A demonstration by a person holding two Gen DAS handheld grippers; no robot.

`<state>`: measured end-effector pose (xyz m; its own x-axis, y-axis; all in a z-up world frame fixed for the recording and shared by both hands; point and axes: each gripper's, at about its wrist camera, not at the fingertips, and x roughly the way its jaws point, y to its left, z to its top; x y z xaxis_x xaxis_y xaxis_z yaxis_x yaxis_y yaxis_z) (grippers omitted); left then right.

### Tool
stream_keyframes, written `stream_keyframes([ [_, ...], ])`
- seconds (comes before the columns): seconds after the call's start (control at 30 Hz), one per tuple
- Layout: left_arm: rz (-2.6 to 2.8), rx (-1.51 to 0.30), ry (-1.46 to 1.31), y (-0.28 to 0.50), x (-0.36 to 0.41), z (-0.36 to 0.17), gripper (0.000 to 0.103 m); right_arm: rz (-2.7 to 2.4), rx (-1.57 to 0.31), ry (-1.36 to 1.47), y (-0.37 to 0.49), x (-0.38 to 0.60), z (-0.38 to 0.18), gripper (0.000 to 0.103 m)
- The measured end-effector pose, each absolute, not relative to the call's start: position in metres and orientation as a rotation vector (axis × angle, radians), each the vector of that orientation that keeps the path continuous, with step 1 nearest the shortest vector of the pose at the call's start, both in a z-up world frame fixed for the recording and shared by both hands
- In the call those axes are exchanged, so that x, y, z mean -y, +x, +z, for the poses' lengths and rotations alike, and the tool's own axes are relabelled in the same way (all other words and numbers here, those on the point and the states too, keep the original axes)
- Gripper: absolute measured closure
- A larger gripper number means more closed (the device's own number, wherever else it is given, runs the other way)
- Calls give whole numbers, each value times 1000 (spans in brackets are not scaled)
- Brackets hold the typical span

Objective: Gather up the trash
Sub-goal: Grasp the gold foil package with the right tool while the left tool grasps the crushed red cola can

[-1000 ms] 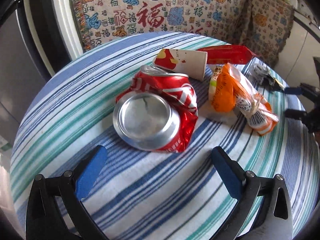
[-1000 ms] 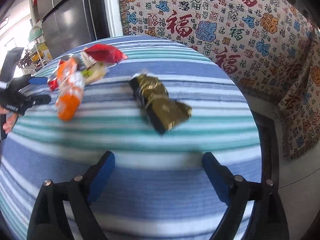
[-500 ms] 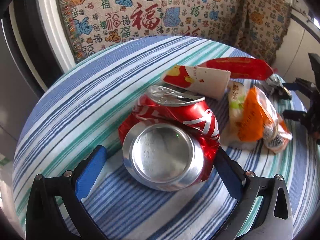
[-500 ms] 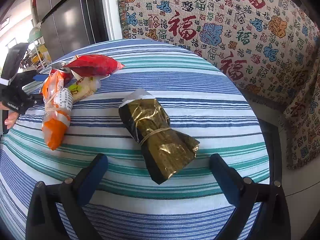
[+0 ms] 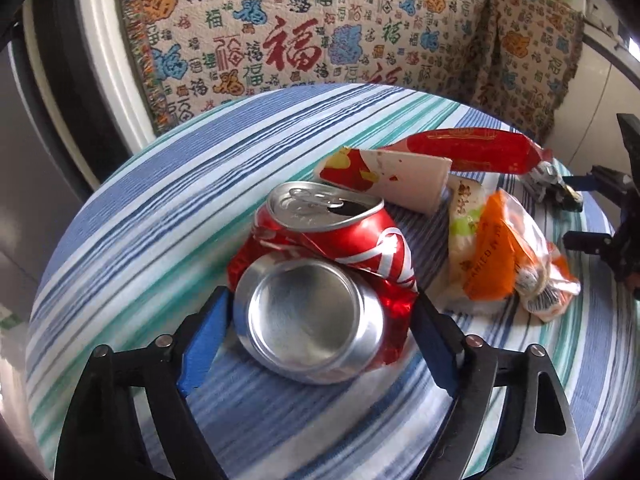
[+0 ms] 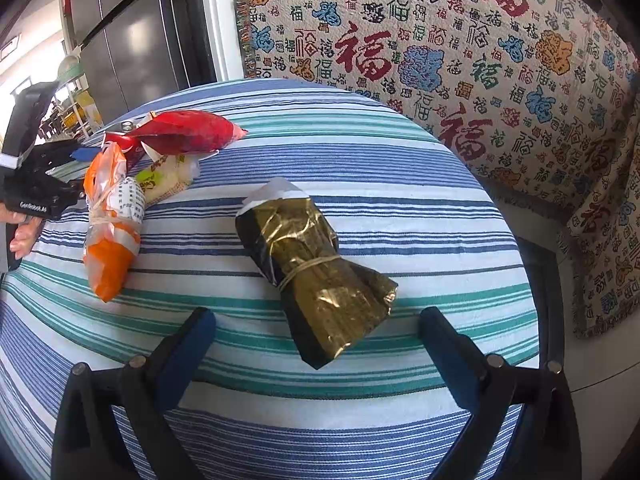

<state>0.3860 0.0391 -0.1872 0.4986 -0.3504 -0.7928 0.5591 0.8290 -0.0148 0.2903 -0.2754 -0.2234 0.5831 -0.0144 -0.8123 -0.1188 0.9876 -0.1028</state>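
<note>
One crushed red can (image 5: 320,280) between closing left gripper (image 5: 320,334) pads | one gold-foil packet (image 6: 316,276) just ahead of wide right gripper (image 6: 316,336) | three wrappers (image 6: 110,232) beyond, striped table (image 6: 360,168)

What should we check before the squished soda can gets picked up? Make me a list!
1. Crushed can sits between the left gripper jaws, which are closing: ok.
2. Pads pressing firmly on the can: cannot tell.
3. Can clear of the paper cup behind it: ok.
4. Orange wrapper outside the jaws: ok.
5. Right gripper open, near the gold packet, not touching it: ok.
6. Trash bin in view: not ok.
</note>
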Motion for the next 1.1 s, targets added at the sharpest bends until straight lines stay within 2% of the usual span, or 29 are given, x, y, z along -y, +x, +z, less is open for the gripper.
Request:
stream_keyframes([
  [0.37, -417, -901, 236, 286, -65, -185, 19, 59, -942, -125, 289, 279, -222, 0],
  [0.5, -392, -914, 238, 252, -76, -184, 14, 47, -947, -149, 288, 276, -224, 0],
  [0.53, -391, -921, 233, 250, -78, -185, 6, 47, -946, -149, 288, 276, -224, 0],
  [0.6, -384, -927, 217, 250, -83, -188, 0, 45, -946, -153, 288, 277, -224, 0],
  [0.9, -355, -946, 168, 272, -77, -191, 0, 29, -985, -187, 291, 280, -222, 0],
  [1.1, -349, -946, 166, 273, -77, -192, 0, 57, -946, -277, 296, 277, -206, 0],
])
